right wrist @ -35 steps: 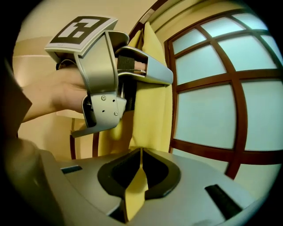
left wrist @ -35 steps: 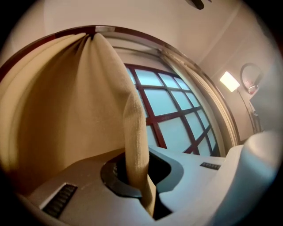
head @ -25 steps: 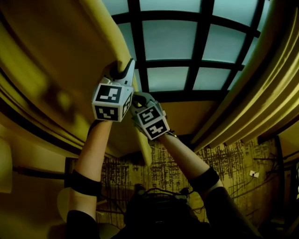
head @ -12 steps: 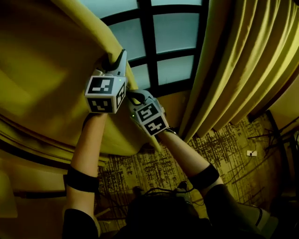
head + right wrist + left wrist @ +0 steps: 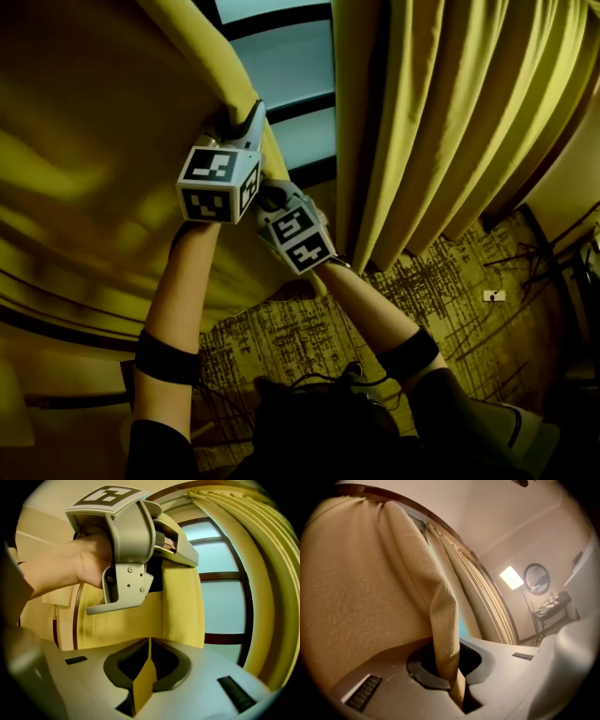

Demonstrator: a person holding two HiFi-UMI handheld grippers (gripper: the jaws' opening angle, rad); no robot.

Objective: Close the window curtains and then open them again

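The yellow left curtain fills the left of the head view, and its leading edge is held by both grippers. My left gripper is shut on that edge, the higher of the two. In the left gripper view the fold of the curtain edge runs down between the pressed jaws of the left gripper. Just below it, my right gripper is shut on the same edge. The right gripper view shows a thin strip of cloth pinched in the right gripper. The right curtain hangs close by, and only a narrow strip of window shows between the two.
Patterned carpet lies below, with cables and a small white thing on it. Dark window bars cross the pale glass. In the room beside the curtains stand a lit lamp, a round mirror and a side table.
Both grippers have carried the left curtain's edge to the right. The wide window opening has shrunk to a narrow strip, and the right curtain now hangs close beside the grippers.
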